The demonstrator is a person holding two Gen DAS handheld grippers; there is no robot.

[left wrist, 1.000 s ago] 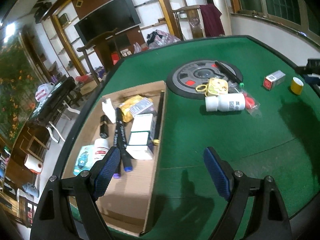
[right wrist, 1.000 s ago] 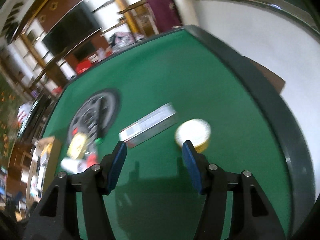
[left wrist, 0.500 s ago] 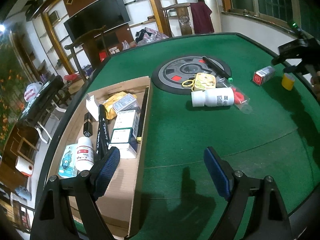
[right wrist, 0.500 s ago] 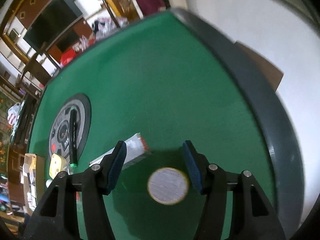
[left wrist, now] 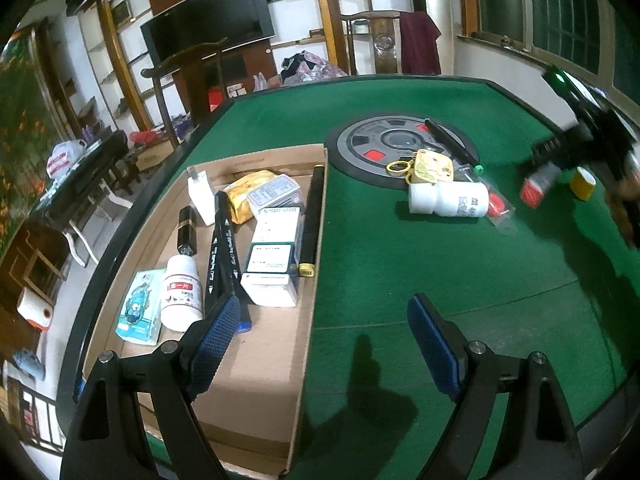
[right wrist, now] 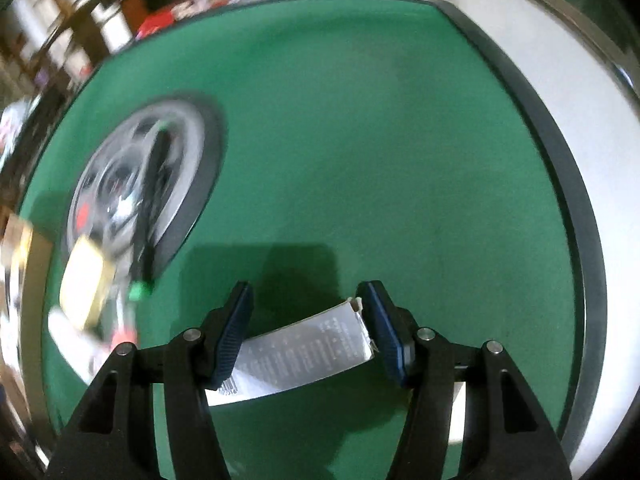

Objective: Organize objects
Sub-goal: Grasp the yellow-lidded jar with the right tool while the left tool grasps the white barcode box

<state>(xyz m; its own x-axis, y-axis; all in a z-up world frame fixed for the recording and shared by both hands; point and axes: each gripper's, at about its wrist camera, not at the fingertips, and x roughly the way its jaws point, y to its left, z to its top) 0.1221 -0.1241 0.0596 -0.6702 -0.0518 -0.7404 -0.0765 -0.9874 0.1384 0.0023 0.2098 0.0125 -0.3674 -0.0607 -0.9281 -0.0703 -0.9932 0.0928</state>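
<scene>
Right wrist view: we look steeply down on the green table (right wrist: 360, 140); the right tool (right wrist: 306, 320) hangs over the silver box (right wrist: 304, 354), jaws half open with the box between the pads.
Contact: the box's torn end lies just beside the right-hand pad (right wrist: 380, 324), and the other pad covers the barcode end; we cannot tell whether either pad presses on it, so we read this tool as not yet gripping.
Key relation: the box's long axis runs across the gap from pad to pad, slightly tilted, so as things lie the jaws would close on its ends, not its sides. We judge that a roll of the wrist would be needed to take it across its narrow width.
Box location: flat on the felt near the table's right edge, well apart from the cardboard tray (left wrist: 256, 364).
Left wrist view: the left tool (left wrist: 324, 344) is wide and empty, hovering over the tray's right wall near the table's near edge.
Nearer hand: the right, by far.
Only the left view shows: the yellow tape roll (left wrist: 583, 183) just beside the box's red end (left wrist: 534, 193), the white bottle (left wrist: 450, 199) lying on the felt, and the filled tray.
Only the right view shows: the pads flanking the box; the rest there is blurred.
</scene>
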